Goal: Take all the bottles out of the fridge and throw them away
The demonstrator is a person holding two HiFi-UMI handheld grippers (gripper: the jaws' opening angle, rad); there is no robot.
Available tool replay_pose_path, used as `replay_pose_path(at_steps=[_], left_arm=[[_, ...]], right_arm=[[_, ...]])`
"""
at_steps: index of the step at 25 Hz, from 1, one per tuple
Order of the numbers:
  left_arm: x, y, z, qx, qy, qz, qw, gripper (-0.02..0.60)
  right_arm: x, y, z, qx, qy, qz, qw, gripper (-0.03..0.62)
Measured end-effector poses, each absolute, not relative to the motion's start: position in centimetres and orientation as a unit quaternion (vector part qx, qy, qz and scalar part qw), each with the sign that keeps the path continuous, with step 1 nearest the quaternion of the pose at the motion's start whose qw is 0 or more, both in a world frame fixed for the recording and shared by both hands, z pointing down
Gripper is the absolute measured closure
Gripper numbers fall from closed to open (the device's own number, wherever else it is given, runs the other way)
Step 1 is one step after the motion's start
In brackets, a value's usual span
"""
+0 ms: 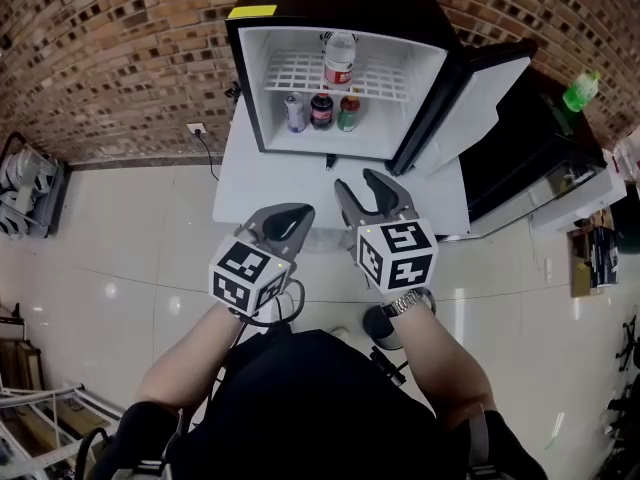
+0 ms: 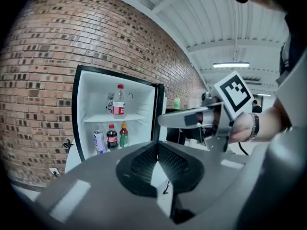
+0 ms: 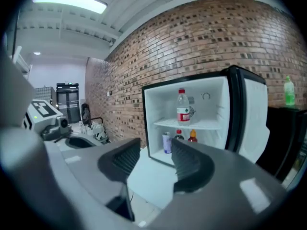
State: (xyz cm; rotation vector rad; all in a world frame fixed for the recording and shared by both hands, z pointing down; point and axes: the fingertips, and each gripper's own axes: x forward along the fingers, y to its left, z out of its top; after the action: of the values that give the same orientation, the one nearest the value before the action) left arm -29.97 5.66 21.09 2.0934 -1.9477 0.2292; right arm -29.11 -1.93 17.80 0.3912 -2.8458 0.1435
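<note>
**A:** Head view: what's at twelve o'clock?

**B:** The open fridge [image 1: 428, 73]. A water bottle [image 1: 340, 60] is on its shelf, with a cola bottle [image 1: 321, 110] and a green bottle [image 1: 348, 114] below. None is out yet. My right gripper [image 1: 354, 180] is spread and empty, my left gripper [image 1: 287, 220] pressed together. Next, I reckon, I reach in and close on one.

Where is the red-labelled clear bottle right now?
Head view: the clear bottle stands on the wire shelf of the fridge, right of centre, above the cola bottle and green bottle.
</note>
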Motion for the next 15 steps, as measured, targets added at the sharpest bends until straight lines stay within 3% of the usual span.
replay_pose_path(at_steps=[15], left_arm=[[-39.7,4.8,22.1,0.721,-0.673,0.082,0.147,0.578]], right_arm=[[-42.2,-14.6,16.9,0.229,-0.961,0.01,0.156,0.288]])
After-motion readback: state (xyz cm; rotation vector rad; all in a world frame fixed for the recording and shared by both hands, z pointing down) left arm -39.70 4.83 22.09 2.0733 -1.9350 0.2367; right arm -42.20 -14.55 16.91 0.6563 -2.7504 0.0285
